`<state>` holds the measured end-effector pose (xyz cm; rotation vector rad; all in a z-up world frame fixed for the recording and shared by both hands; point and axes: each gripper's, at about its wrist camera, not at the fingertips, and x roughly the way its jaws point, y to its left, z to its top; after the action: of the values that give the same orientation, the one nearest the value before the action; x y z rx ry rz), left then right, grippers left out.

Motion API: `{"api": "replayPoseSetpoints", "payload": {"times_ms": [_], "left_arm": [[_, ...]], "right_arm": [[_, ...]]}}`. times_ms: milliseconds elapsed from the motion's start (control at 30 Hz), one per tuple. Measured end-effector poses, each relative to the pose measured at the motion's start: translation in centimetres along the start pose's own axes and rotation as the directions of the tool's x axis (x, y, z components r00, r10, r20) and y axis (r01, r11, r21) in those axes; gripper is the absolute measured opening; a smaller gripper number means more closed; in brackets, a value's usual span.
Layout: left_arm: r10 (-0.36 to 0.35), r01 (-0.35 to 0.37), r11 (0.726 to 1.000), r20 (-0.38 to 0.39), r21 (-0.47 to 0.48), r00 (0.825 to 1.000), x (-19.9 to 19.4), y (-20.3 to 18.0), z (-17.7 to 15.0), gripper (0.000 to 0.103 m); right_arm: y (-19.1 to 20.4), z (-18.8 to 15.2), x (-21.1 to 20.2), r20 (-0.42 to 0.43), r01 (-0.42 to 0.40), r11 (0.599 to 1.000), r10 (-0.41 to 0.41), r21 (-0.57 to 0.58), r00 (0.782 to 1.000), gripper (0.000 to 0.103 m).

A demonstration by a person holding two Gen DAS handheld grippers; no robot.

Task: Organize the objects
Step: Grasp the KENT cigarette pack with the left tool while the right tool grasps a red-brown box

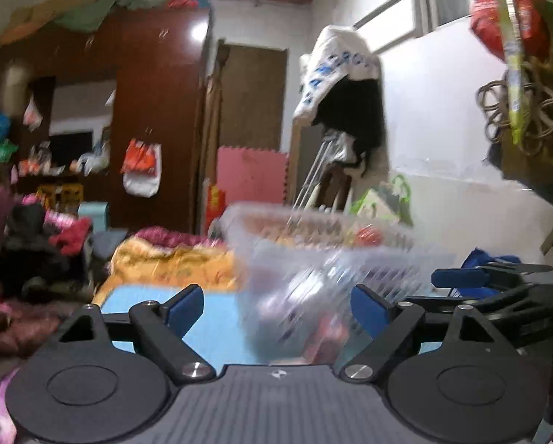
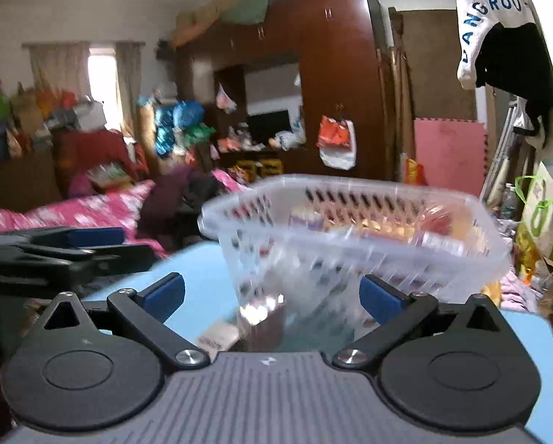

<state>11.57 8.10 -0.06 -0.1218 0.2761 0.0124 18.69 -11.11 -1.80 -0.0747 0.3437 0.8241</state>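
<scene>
A clear slotted plastic basket [image 1: 272,210] stands blurred on the light blue table [image 1: 213,333], with colourful packets inside. My left gripper [image 1: 278,305] is open just in front of the basket's near wall, and its blue pads touch nothing. In the right wrist view the same basket [image 2: 350,182] fills the middle. My right gripper [image 2: 274,292] is open wide before it, pads clear of the plastic. A small white packet [image 2: 217,336] lies on the table [image 2: 198,281] near the right gripper's left finger. Each gripper shows in the other's view: right gripper [image 1: 461,272], left gripper [image 2: 102,240].
A bed with orange and pink bedding [image 1: 172,262] lies past the table's far edge. A brown wardrobe [image 2: 335,85], a pink foam mat [image 2: 450,151] and hanging bags [image 1: 513,37] crowd the room. Green bags [image 2: 542,214] stand at the right of the table.
</scene>
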Motion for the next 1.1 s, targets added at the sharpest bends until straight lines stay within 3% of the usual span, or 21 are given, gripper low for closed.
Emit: {"api": "replayPoseSetpoints", "payload": {"times_ms": [33, 100, 233, 333, 367, 400, 667, 800, 867, 933, 1000, 1100], "left_arm": [[0.012, -0.013, 1.000, -0.014, -0.020, 1.000, 0.2, 0.7, -0.4, 0.089], [0.033, -0.035, 0.998, -0.045, -0.053, 0.998, 0.8, 1.8, -1.1, 0.089], [0.036, -0.043, 0.995, -0.072, -0.093, 0.997, 1.3, 3.2, -1.8, 0.089], [0.039, -0.046, 0.996, -0.097, -0.070, 0.995, 1.8, 2.8, -2.3, 0.089], [0.043, -0.049, 0.997, -0.107, -0.055, 0.993, 2.0, 2.6, -2.5, 0.089], [0.045, -0.049, 0.998, -0.116, -0.038, 0.992, 2.2, 2.3, -2.6, 0.089], [0.057, -0.040, 0.996, -0.216, 0.081, 0.975, 4.3, -1.9, -3.2, 0.089], [0.166, -0.111, 0.974, -0.288, 0.196, 0.943, 6.7, -4.8, -3.7, 0.087], [0.202, -0.140, 0.967, -0.309, 0.212, 0.929, 7.7, -5.5, -3.8, 0.082], [0.223, -0.155, 0.964, -0.338, 0.216, 0.914, 8.4, -5.7, -3.7, 0.065], [0.218, -0.165, 0.970, -0.342, 0.178, 0.914, 8.4, -5.3, -3.5, 0.056], [0.192, -0.153, 0.978, -0.337, 0.140, 0.922, 8.0, -4.6, -3.4, 0.050]], "right_arm": [[0.2, -0.4, 1.1, -0.025, -0.009, 1.000, 0.009, 0.020, 1.000, 0.100], [0.2, -1.1, 3.5, -0.093, -0.050, 0.995, 0.058, 0.085, 0.994, 0.084], [1.5, -1.4, 6.0, -0.130, -0.027, 0.994, 0.041, 0.103, 0.991, 0.081], [2.2, -1.6, 6.9, -0.153, -0.006, 0.996, 0.020, 0.093, 0.988, 0.056], [2.4, -1.7, 7.1, -0.164, -0.002, 0.996, 0.016, 0.088, 0.986, 0.039], [2.5, -1.7, 7.1, -0.174, 0.002, 0.997, 0.012, 0.083, 0.985, 0.032], [-0.2, -3.1, 0.5, -0.066, 0.013, 0.994, -0.006, 0.108, 0.998, 0.031], [-2.1, -4.1, -2.6, 0.002, 0.016, 0.986, -0.016, 0.163, 1.000, 0.031], [-2.8, -4.4, -3.4, 0.028, 0.017, 0.984, -0.022, 0.180, 0.999, 0.032], [-3.4, -4.5, -3.6, 0.040, 0.012, 0.981, -0.020, 0.193, 0.999, 0.032], [-3.7, -4.6, -3.4, 0.044, 0.018, 0.981, -0.027, 0.193, 0.999, 0.032], [-3.5, -4.7, -3.3, 0.045, 0.031, 0.984, -0.040, 0.178, 0.998, 0.032]]}}
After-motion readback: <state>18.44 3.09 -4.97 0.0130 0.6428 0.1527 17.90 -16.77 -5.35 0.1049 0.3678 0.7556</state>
